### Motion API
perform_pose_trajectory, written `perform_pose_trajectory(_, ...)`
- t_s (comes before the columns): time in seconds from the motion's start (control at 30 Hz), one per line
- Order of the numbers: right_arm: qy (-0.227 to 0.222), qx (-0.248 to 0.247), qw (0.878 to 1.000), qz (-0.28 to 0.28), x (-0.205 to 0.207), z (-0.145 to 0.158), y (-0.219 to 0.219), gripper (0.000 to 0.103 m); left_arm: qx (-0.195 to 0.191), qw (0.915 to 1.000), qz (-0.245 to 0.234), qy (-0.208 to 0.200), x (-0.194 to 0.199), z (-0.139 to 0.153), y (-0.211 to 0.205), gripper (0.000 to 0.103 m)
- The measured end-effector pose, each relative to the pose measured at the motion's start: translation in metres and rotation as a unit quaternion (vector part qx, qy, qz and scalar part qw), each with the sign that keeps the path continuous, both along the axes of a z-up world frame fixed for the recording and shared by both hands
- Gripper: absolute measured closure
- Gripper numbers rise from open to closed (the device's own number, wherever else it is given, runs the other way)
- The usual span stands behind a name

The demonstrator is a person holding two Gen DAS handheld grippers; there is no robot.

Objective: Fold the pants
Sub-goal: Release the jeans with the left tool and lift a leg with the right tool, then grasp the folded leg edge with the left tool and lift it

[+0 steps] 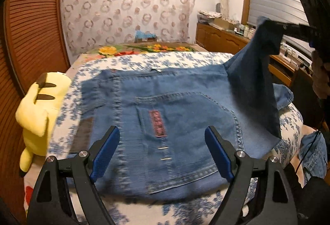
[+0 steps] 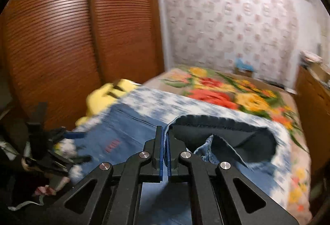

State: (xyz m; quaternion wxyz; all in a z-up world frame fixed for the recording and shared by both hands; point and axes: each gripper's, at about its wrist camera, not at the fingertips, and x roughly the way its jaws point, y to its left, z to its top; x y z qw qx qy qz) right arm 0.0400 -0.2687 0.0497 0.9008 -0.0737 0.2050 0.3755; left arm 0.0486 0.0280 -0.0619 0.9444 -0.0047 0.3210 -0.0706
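Observation:
Blue denim pants (image 1: pixel 165 109) lie flat on a bed, back pocket with a red label facing up. My left gripper (image 1: pixel 163 138) hovers open just above the pocket area, holding nothing. My right gripper (image 1: pixel 274 27) is shut on a pant leg hem and holds it lifted high at the right, so the leg hangs down in a dark fold. In the right wrist view the right gripper (image 2: pixel 164 132) pinches the stitched hem edge of the pants (image 2: pixel 222 134). The left gripper (image 2: pixel 76 142) shows at the left there, blurred.
A blue-and-white floral cover (image 1: pixel 144 62) lies under the pants, with a bright flower blanket (image 2: pixel 226 90) beyond. A yellow plush toy (image 1: pixel 39 109) sits at the bed's left edge. A brown slatted wardrobe (image 2: pixel 72 29) stands left, a wooden dresser (image 1: pixel 222 39) right.

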Motion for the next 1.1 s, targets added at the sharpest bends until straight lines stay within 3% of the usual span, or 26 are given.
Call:
perform_pose_trajectory(0.2,-0.002,-0.01,0.998,0.061,0.008,0.008,0.055,0.101,-0.004,0.9996,0.025,-0.011,-0.009,0.007,0.024,0.018)
perform_pose_trajectory(0.4,0.008,-0.036,0.997,0.072,0.03,0.001,0.089,0.101,-0.008,0.9992,0.037,-0.007,-0.011,0.002,0.037,0.018)
perform_pose_trajectory(0.5,0.005,-0.058,0.996,0.068,0.035,0.002,0.108,0.081,-0.012,0.9992,0.038,-0.002,-0.01,-0.003,0.038,0.018)
perform_pose_trajectory(1.1,0.042,-0.086,0.995,-0.025,0.033,-0.017,0.093,0.058,-0.01,0.9996,-0.022,0.01,0.037,-0.007,0.003,0.021)
